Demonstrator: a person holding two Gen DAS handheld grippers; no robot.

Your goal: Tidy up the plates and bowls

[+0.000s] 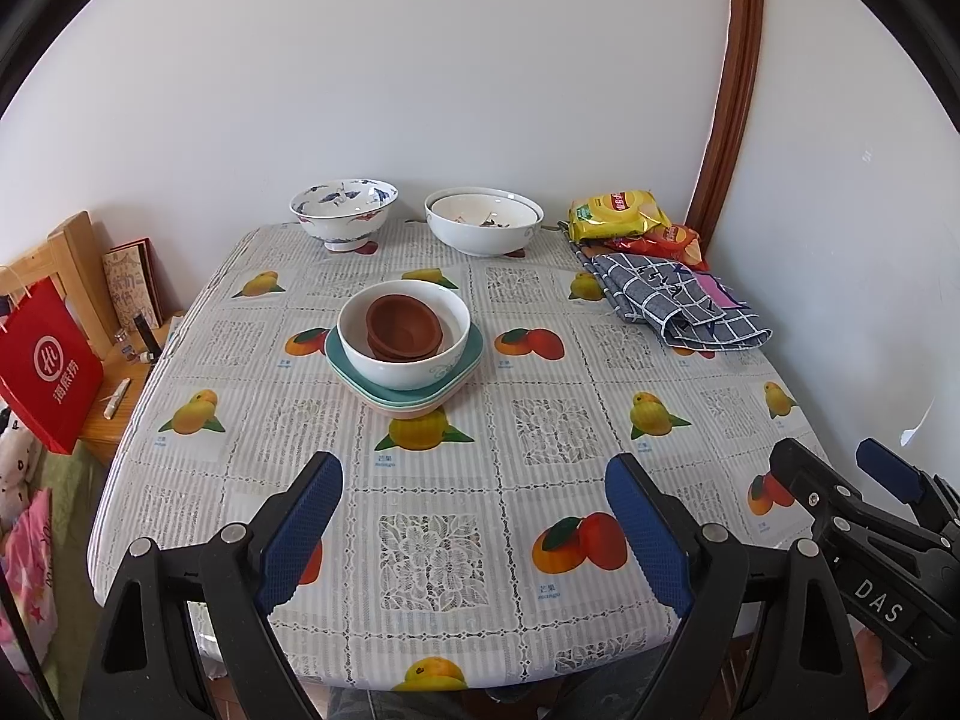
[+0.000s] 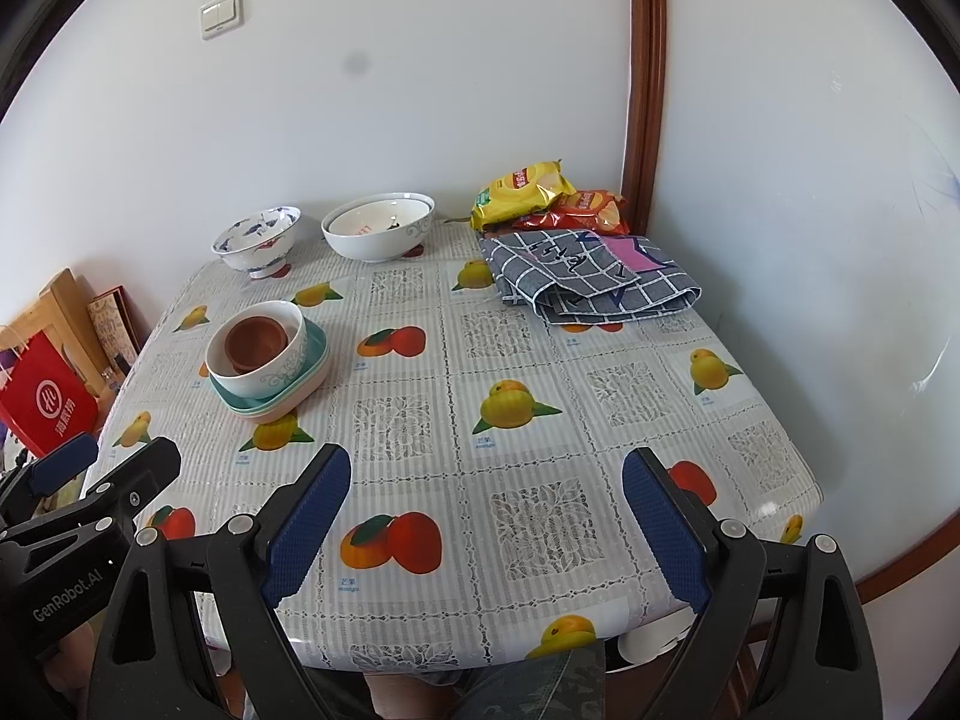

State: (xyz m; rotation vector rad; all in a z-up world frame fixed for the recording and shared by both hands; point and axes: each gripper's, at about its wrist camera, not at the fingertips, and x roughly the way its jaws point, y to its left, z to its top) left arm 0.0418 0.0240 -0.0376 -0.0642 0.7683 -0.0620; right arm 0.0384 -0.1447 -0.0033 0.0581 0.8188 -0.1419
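Note:
A stack stands mid-table: brown clay bowls (image 1: 403,327) nested inside a white bowl (image 1: 403,354), on teal and pink square plates (image 1: 414,399). The stack also shows in the right wrist view (image 2: 264,360). A blue-patterned footed bowl (image 1: 343,216) (image 2: 258,243) and large nested white bowls (image 1: 483,228) (image 2: 378,231) stand at the far edge by the wall. My left gripper (image 1: 474,480) is open and empty above the near table edge, well short of the stack. My right gripper (image 2: 486,480) is open and empty, to the right of the left one.
A folded grey checked cloth (image 1: 678,297) (image 2: 591,276) and snack bags (image 1: 618,213) (image 2: 528,189) lie at the far right corner. A wooden chair with a red paper bag (image 1: 45,366) stands left of the table. Walls close the far and right sides.

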